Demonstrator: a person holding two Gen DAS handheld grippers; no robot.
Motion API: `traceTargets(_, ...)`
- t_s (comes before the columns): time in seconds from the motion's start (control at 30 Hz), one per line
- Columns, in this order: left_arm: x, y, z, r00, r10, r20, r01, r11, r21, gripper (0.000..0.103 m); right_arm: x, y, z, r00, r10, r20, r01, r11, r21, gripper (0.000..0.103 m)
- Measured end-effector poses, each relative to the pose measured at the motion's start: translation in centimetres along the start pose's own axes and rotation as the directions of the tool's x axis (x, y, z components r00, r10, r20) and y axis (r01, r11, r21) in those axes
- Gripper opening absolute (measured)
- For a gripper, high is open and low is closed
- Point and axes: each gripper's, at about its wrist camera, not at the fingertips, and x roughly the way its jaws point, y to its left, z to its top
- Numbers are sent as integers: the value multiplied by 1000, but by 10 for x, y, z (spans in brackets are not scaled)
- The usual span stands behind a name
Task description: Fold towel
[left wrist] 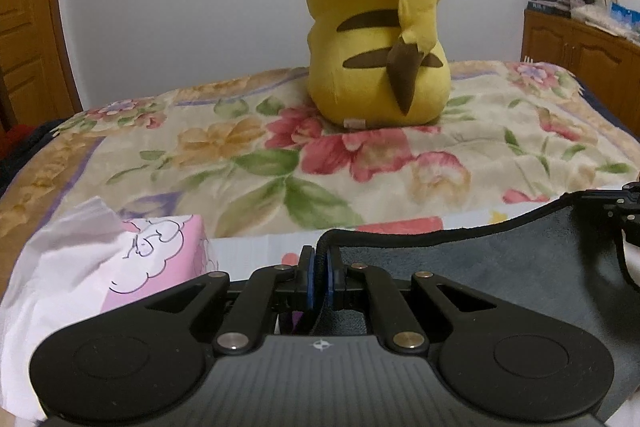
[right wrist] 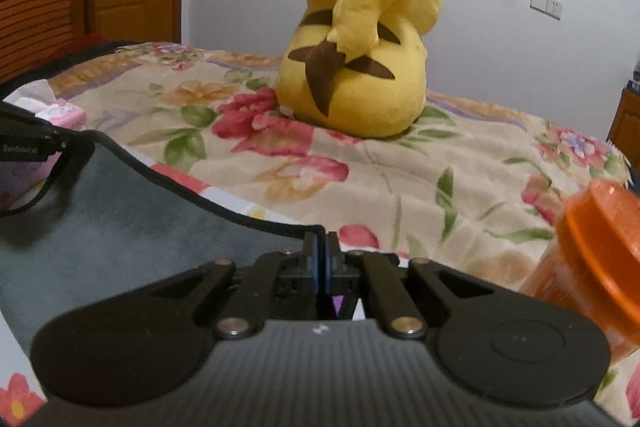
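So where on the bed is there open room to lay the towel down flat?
The floral blanket is bare between the towel edge and the plush. It is crowded at the near corners: tissue box on the left, orange jar on the right.

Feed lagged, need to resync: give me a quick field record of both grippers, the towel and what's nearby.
left gripper: shut on towel edge
right gripper: shut on towel edge
towel: grey, dark-trimmed, lifted and slung between both grippers
surface: floral blanket
tissue box: pink, left of left gripper
orange container: right of right gripper
yellow plush toy: upright on blanket, beyond towel
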Motion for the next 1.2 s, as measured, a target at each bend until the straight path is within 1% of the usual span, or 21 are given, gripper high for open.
traceTargets(0.1,2,1,-1,1000,1,-4,-1,1000,-11,12,6,-1,-3,1000,-1,-20,1,1000,13,5)
traceTargets(0.13,2,0,-2,1000,2,-7,-2,1000,-6,16,6,-1,-4,1000,-1,-24,2,1000,16,5)
traceTargets(0.17,1,-1,-2,1000,4,-8,-4,1000,3,24,7,-1,-5,1000,-3,-28,3,1000,16,8)
traceTargets(0.2,1,-2,-3,1000,7,-9,-7,1000,11,29,8,-1,-6,999,-6,-35,7,1000,15,13)
traceTargets(0.23,0,-2,-3,1000,8,-7,-8,1000,16,36,8,-2,-6,999,-10,-40,11,1000,16,15)
traceTargets(0.27,-1,-2,-4,1000,4,-4,-4,1000,12,40,8,-2,-7,999,-12,-42,13,1000,18,21)
traceTargets(0.3,-2,-2,-4,1000,-1,-3,1,1000,8,42,8,-2,-7,999,-16,-45,17,1000,20,42)
traceTargets(0.33,-4,-2,-4,1000,-3,-3,3,1000,5,46,7,-2,-8,999,-19,-45,20,1000,24,52)
traceTargets(0.37,-5,-2,-5,1000,-5,-4,5,1000,5,49,5,-2,-8,999,-17,-39,18,999,30,59)
traceTargets(0.5,-15,-8,-7,1000,-23,-15,23,999,22,56,-2,-1,-10,999,0,-46,2,999,51,59)
traceTargets(0.53,-19,-10,-7,1000,-27,-15,27,999,25,60,-6,0,-11,999,2,-47,0,998,55,60)
traceTargets(0.57,-24,-11,-7,999,-31,-14,31,999,26,63,-10,1,-11,999,7,-47,-4,998,60,60)
traceTargets(0.63,-35,-14,-7,999,-40,-10,40,999,23,66,-20,4,-11,999,17,-46,-14,997,76,64)
traceTargets(0.73,-52,-19,-7,999,-47,-10,47,998,30,71,-38,9,-11,999,22,-39,-19,995,98,76)
traceTargets(0.8,-63,-23,-7,999,-45,-11,45,998,43,76,-50,12,-12,999,22,-32,-19,994,106,91)
traceTargets(0.9,-81,-27,-7,999,-46,-8,47,997,56,84,-68,16,-12,1000,12,-26,-9,993,116,103)
traceTargets(0.97,-94,-29,-9,999,-53,-2,53,997,53,93,-77,17,-13,1000,15,-24,-12,992,125,103)
traceTargets(1.0,-100,-30,-9,998,-55,2,55,997,51,94,-81,18,-12,999,16,-28,-12,992,129,103)
traceTargets(1.07,-112,-32,-10,998,-59,5,59,997,46,101,-90,19,-12,999,13,-31,-9,991,135,103)
traceTargets(1.2,-135,-35,-11,998,-61,19,60,997,45,103,-109,22,-11,1000,0,-27,3,991,135,103)
